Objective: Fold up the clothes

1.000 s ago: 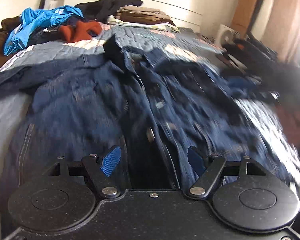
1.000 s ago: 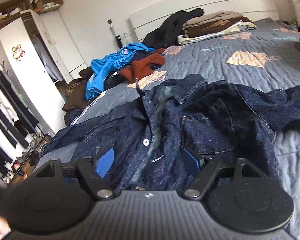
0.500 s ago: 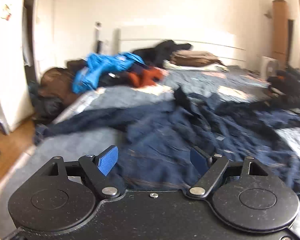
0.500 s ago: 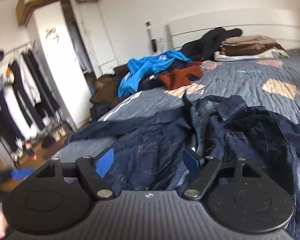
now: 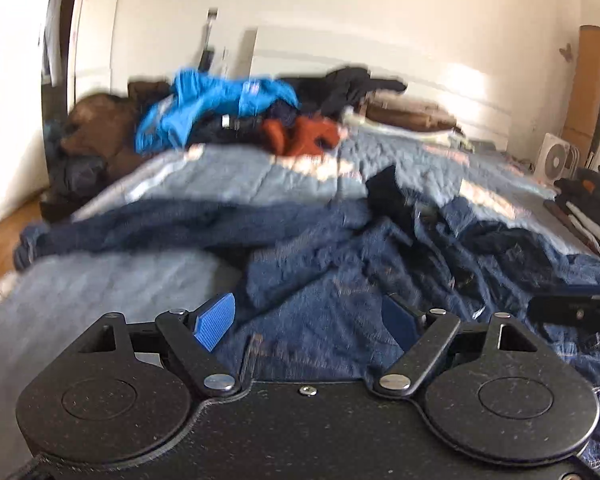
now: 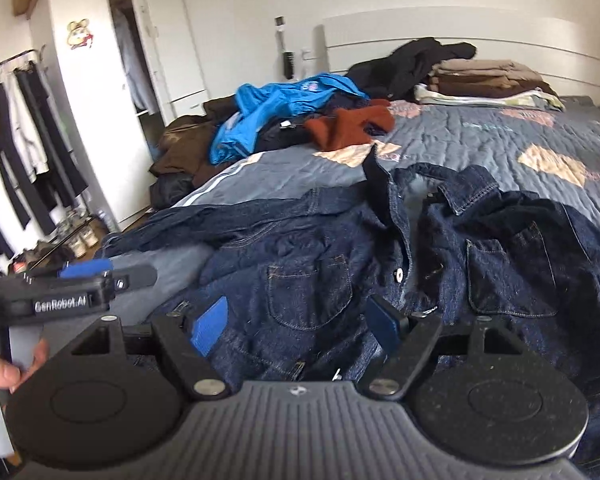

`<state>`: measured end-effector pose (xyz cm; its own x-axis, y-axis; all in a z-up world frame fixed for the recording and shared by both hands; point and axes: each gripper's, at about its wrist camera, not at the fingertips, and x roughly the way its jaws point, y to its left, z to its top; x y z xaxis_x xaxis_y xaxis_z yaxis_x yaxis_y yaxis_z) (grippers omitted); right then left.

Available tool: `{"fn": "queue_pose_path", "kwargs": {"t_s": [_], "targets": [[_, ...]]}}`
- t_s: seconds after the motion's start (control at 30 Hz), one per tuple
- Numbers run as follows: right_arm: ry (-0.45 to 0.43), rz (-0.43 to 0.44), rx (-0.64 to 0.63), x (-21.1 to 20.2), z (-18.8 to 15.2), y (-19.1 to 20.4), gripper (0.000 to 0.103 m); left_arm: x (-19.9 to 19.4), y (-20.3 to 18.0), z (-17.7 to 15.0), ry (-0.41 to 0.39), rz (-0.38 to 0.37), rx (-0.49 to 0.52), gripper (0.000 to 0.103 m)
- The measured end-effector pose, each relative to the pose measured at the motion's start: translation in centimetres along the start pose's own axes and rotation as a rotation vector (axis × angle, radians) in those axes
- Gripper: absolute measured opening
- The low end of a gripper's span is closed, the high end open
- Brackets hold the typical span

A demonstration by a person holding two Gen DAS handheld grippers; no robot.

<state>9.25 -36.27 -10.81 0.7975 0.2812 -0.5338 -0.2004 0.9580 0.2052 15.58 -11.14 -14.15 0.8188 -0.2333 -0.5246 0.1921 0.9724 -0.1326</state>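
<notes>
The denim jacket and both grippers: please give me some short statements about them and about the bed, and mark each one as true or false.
1. The denim jacket lies spread open on the bed, front side up. True.
2. The right gripper is shut on the jacket's collar. False: its blue pads stand apart, with nothing between them.
3. The left gripper is open. True.
4. A bright blue garment lies in the pile near the head of the bed. True.
5. The jacket is already folded into a neat square. False: it is still spread out and wrinkled, with one sleeve stretched out to the side.
6. The rust-coloured garment lies on top of the jacket. False: it lies apart, farther up the bed.
</notes>
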Motion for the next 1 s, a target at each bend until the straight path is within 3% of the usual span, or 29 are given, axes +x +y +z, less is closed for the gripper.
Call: {"fn": "queue_pose_path", "kwargs": {"t_s": [0.2,0.5,0.9,1.0], "targets": [[0.028,-0.037,-0.017,1.7,-0.5,0.1,0.076,0.8,-0.3,0.0,0.005,0.039,0.121,0.080],[0.048,-0.041,-0.041,3.3,-0.3,1.5,0.076,1.8,1.0,1.1,0.029,0.076,0.169,0.080],[0.071,0.026,-0.088,5.4,-1.4,5.5,0.076,0.5,8.5,1.3,0.028,0.141,0.057,0.080],[0.071,0.052,-0.088,5.6,-1.5,6.4,0.076,0.8,13.0,1.2,-0.002,0.122,-0.136,0.080]]}}
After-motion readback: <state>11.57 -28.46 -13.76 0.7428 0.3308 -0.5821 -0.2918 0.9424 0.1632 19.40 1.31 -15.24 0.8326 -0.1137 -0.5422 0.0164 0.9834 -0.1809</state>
